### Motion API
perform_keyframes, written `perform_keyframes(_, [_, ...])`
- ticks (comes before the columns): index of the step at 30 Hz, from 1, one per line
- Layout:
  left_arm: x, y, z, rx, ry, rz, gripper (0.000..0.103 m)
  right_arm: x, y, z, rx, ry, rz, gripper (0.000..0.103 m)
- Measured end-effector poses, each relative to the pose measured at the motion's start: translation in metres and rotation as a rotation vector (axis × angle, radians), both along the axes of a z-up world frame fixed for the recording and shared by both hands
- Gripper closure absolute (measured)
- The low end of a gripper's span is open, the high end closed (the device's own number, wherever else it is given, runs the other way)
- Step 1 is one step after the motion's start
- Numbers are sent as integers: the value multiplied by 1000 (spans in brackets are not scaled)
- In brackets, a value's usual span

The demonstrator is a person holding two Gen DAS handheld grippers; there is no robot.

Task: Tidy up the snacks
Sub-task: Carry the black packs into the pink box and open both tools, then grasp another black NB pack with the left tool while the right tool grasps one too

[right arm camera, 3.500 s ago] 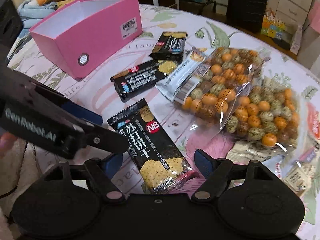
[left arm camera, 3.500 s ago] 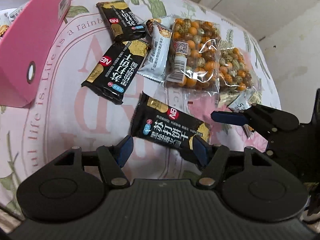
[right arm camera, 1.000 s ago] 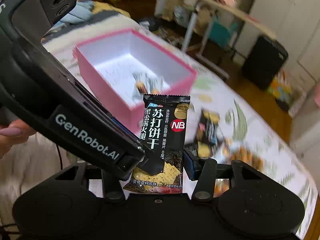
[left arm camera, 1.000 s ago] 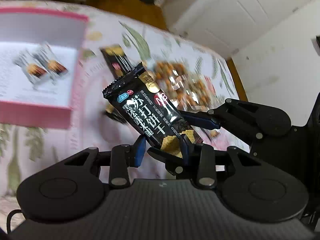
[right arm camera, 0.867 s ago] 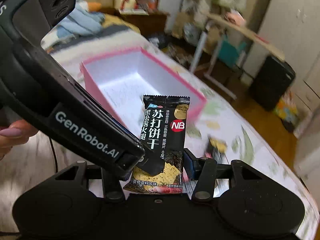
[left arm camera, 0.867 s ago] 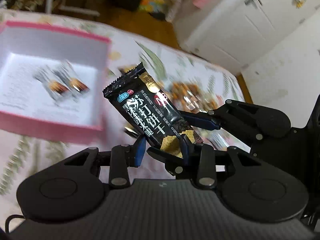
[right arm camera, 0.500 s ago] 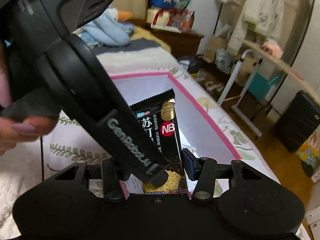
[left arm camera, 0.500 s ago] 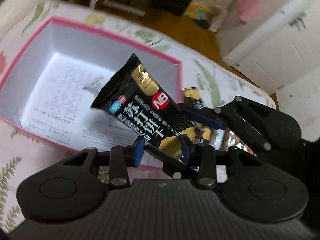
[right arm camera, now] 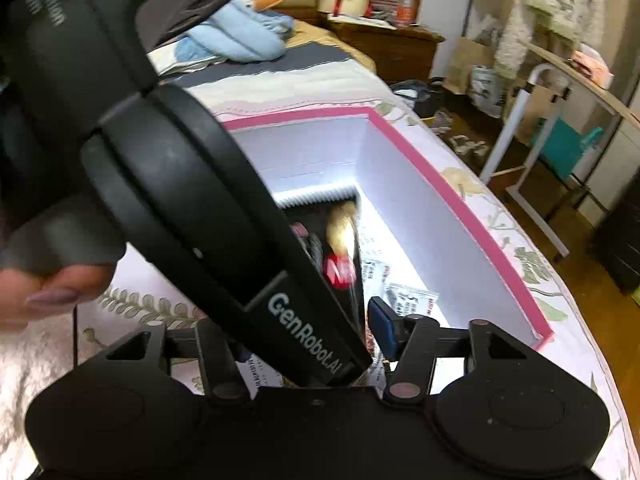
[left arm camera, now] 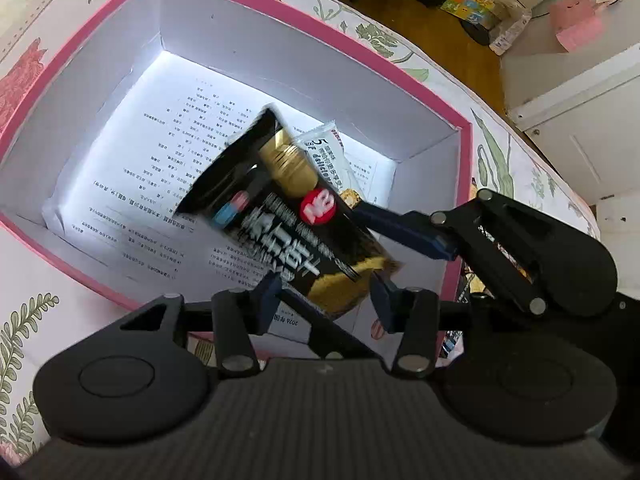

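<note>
Pink box (left arm camera: 400, 72) holds one white packet (left arm camera: 326, 152), one black packet (left arm camera: 296, 220).

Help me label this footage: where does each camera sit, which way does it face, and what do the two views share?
Left wrist: sits on the left gripper, looks steeply down into the pink cardboard box; its own fingers flank the black cracker packet, the right gripper enters from the right.
Right wrist: sits on the right gripper, faces across the box into the room; the left gripper's body blocks the left, a hand grips it.
Shared: box, packet, paper lining.
</note>
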State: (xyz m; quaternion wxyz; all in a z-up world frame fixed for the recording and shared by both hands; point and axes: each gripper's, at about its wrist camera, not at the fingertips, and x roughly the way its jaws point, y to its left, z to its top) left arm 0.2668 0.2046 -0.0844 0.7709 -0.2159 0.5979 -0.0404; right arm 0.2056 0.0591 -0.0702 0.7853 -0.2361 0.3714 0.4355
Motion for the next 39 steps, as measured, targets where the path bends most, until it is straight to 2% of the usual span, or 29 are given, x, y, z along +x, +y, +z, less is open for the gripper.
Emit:
perform_keyframes(1, [-1,-1,1,-4,-8,3,54,-2,-1,0,-3,-17,-21,31])
perform_keyframes(2, [-2,-1,2,-13,-14,2,52,-5,-3,1,-8,-35,-39,28])
perform_keyframes(6, [-12,0,8,-31,-31,1,50,-17,-18,7,-14,-87,-72,27])
perform_keyframes(9, [-19,2,18,-28,-56,-14,50,-26,-43,17,43,-87,-132,27])
perform_keyframes(16, [-48,-14,70,-31,-190,-159,51,-69,-137,46,216,-52,-329,26])
perform_keyframes(22, [-65,-51,107,7,-301,-293,51,-94,-209,72,219,-120,-504,26])
perform_keyframes(26, [-72,-88,118,37,-372,-383,51,-103,-245,84,211,-116,-622,26])
perform_keyframes(29, [-74,-118,114,61,-394,-449,51,-104,-264,81,213,-81,-690,26])
perform_keyframes(32, [-65,-144,100,56,-370,-477,52,-104,-275,71,216,-56,-704,27])
perform_keyframes(34, [-59,-159,89,50,-359,-489,53,-102,-275,60,213,-52,-701,34])
perform_keyframes(37, [-52,-181,68,76,-357,-494,53,-99,-279,42,228,0,-677,47])
perform_keyframes(39, [-46,-194,49,111,-354,-489,53,-99,-278,26,231,13,-655,49])
